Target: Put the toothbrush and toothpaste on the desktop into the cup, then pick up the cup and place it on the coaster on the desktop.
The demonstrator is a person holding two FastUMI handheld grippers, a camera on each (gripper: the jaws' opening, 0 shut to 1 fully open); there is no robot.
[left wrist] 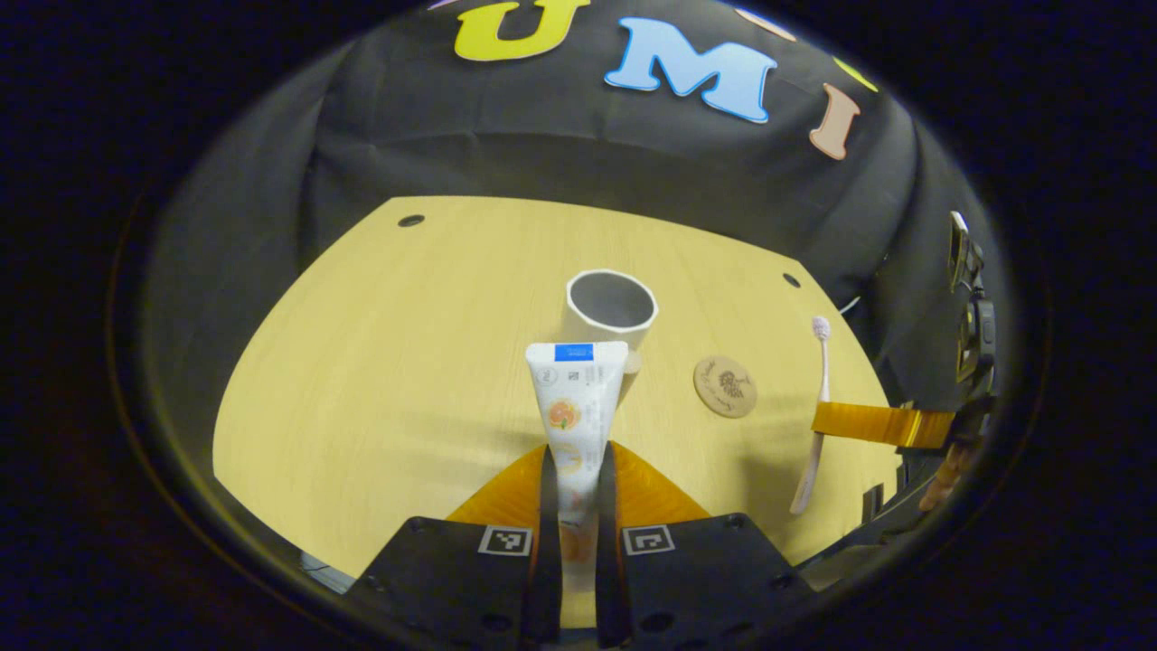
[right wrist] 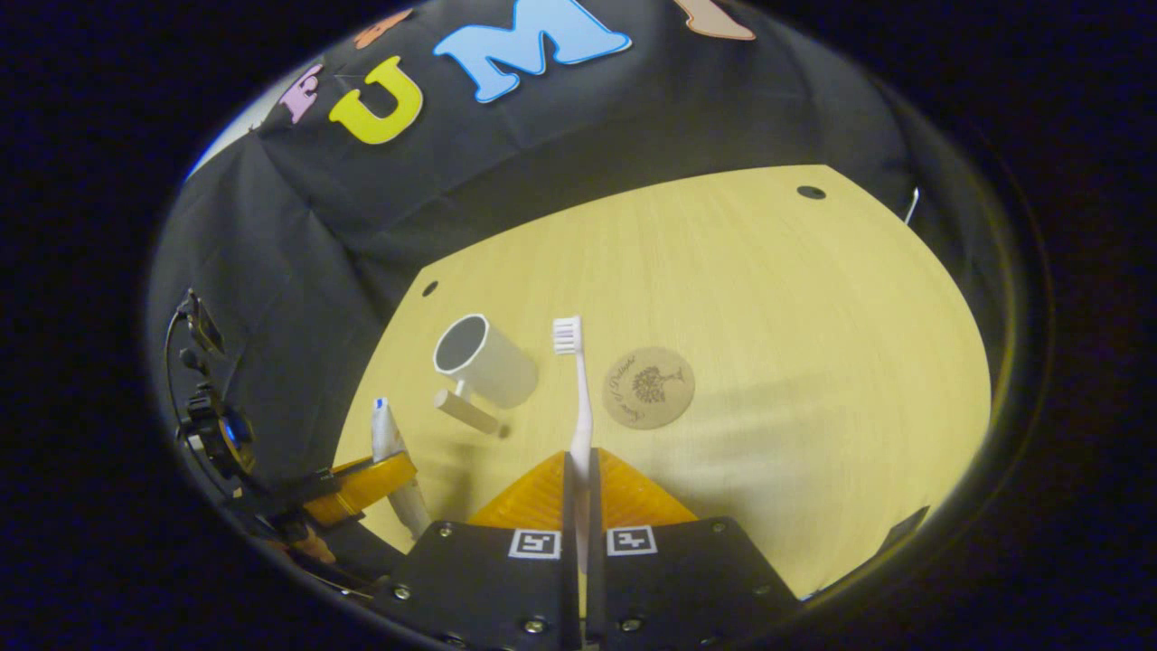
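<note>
My left gripper (left wrist: 576,475) is shut on a white toothpaste tube (left wrist: 576,398), which stands upright between its fingers, above the wooden desktop (left wrist: 380,380). Just beyond the tube stands the white cup (left wrist: 611,307), open end up, with a handle. A round cork coaster (left wrist: 725,386) lies to its right. My right gripper (right wrist: 578,479) is shut on a pink toothbrush (right wrist: 578,398), bristles up. From the right gripper view the cup (right wrist: 484,360) is ahead to the left and the coaster (right wrist: 648,387) ahead to the right. The other gripper (left wrist: 881,423) holds the toothbrush (left wrist: 818,407) at the right of the left gripper view.
The desktop (right wrist: 768,298) has small dark holes near its far corners (right wrist: 811,192). The black cloth wall (left wrist: 542,145) rises right behind the table. In the right gripper view the left gripper (right wrist: 362,484) with the toothpaste tube (right wrist: 390,443) is at the lower left.
</note>
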